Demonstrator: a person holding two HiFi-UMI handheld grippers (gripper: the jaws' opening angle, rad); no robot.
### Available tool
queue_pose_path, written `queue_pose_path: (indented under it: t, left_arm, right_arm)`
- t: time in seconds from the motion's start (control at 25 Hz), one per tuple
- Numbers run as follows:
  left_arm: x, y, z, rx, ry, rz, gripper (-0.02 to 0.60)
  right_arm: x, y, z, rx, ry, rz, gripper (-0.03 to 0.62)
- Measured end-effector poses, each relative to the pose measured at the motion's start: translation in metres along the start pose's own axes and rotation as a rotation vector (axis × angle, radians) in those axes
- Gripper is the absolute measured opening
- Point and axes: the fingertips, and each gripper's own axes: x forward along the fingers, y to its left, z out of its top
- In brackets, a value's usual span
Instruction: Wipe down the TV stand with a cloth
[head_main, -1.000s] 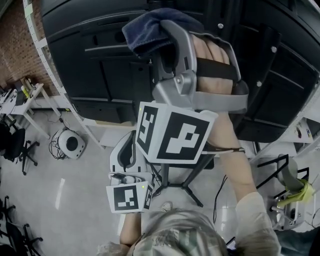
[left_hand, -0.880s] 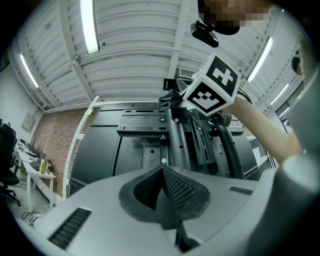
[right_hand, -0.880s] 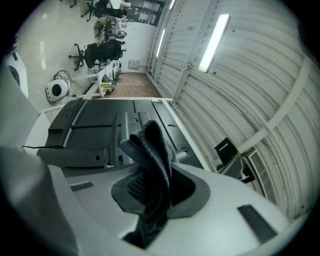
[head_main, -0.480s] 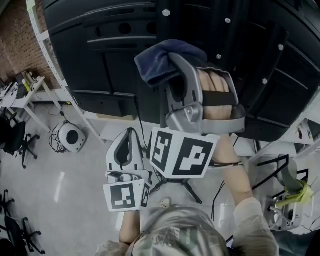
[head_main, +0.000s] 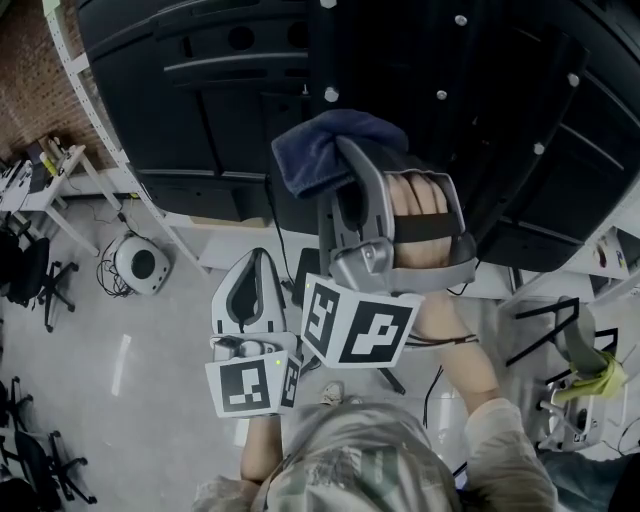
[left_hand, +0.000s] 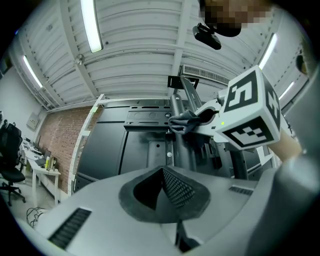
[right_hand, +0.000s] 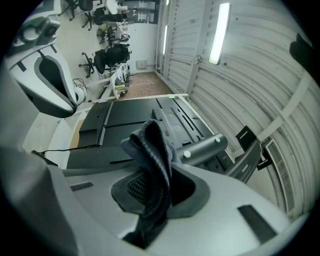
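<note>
Holding the cloth (head_main: 310, 150) clamped in your right gripper (right_hand: 150, 187), you have it at twelve o'clock by the TV stand (head_main: 200, 120), though contact is hard to confirm. Your left gripper (head_main: 252, 300), pinched together on nothing, hangs at seven o'clock. Most wiping probably remains.

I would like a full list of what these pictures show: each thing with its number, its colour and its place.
cloth: one, dark blue, clamped in the right gripper, in front of the TV stand
TV stand: one, black, across the top of the head view
round device: one, white, on the floor at the left
office chairs: at least two, black, at the left edge
table: one, white, beside the brick wall
right gripper: one, grey, shut on the cloth
left gripper: one, light grey, held lower, jaws together, empty
right hand: one, inside the right gripper's handle
</note>
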Motion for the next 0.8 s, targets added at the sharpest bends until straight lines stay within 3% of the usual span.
queue_pose_path:
  t: [0.32, 0.8]
  left_arm:
    - [0.0, 0.005, -0.011, -0.003, 0.027, 0.014, 0.015]
    - [-0.002, 0.002, -0.022, -0.004, 0.059, 0.002, 0.015]
  right_arm:
    - [-0.01, 0.041, -0.013, -0.032, 0.018, 0.032, 0.057]
    - [-0.029, 0.113, -0.033, 0.025, 0.023, 0.187, 0.057]
